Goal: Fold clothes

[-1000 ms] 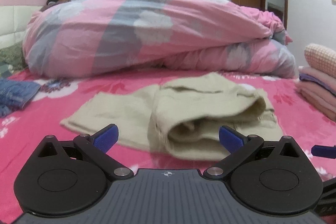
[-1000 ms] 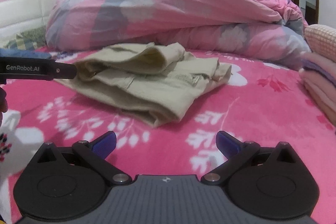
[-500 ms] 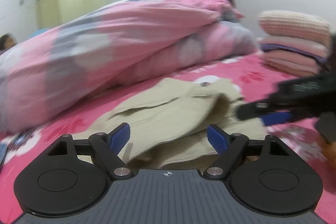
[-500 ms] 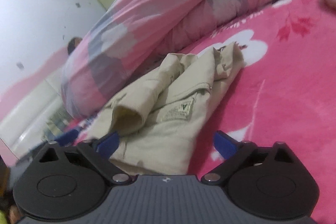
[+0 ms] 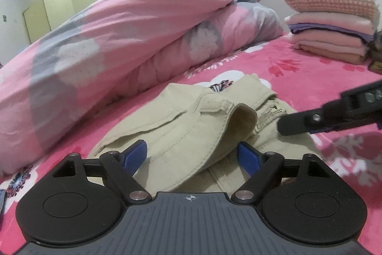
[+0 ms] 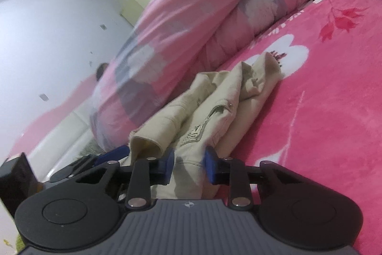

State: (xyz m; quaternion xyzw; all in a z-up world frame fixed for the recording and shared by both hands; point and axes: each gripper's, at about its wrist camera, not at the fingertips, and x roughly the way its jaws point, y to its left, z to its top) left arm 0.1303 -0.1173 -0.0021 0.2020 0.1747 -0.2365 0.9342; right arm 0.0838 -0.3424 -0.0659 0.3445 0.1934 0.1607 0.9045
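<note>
Two grippers close in on a half-folded beige garment [image 5: 191, 126] lying on a pink flowered bed [image 5: 322, 73], just in front of a heaped pink quilt [image 5: 124, 32].

Fingers [image 6: 167, 163] of the right gripper [image 6: 188, 164] are closing on the garment's near edge, cloth bunched between the blue pads; whether they already pinch it firmly cannot be told. The left gripper [image 5: 192, 154] stands wide, a raised fold lying between its fingers but gripped by neither. Judged from this, the step is best done by letting the right side finish its bite on all layers, then closing the left on the matching edge, lifting both level so the fold lands square. A stack of folded clothes [image 5: 331, 25] waits at the bed's far side.
</note>
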